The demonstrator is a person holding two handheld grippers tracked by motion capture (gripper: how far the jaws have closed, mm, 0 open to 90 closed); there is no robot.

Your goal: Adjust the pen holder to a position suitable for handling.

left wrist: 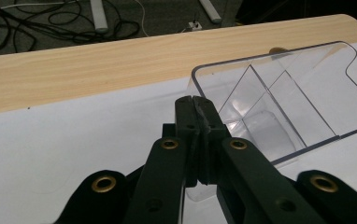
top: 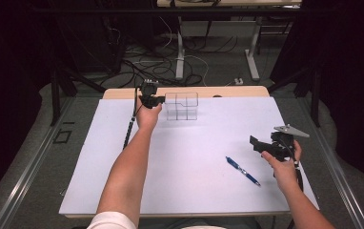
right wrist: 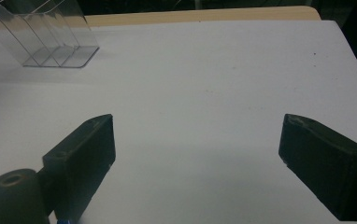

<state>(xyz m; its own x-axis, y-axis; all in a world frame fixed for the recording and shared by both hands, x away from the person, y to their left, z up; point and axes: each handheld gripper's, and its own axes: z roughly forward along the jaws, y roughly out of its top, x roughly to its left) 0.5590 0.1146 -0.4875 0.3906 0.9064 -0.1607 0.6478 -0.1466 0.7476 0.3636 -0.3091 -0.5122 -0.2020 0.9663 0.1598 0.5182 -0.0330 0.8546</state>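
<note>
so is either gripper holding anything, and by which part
The left gripper is shut on the clear organizer's near wall edge; the right gripper is open, empty.

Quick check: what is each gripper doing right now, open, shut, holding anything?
Left gripper: shut on the wall of the clear organizer.
Right gripper: open, holding nothing.

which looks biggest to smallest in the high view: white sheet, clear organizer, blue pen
1. white sheet, by far the largest.
2. clear organizer.
3. blue pen, about as long as the organizer is wide but far thinner; it lies nearer the camera.
</note>
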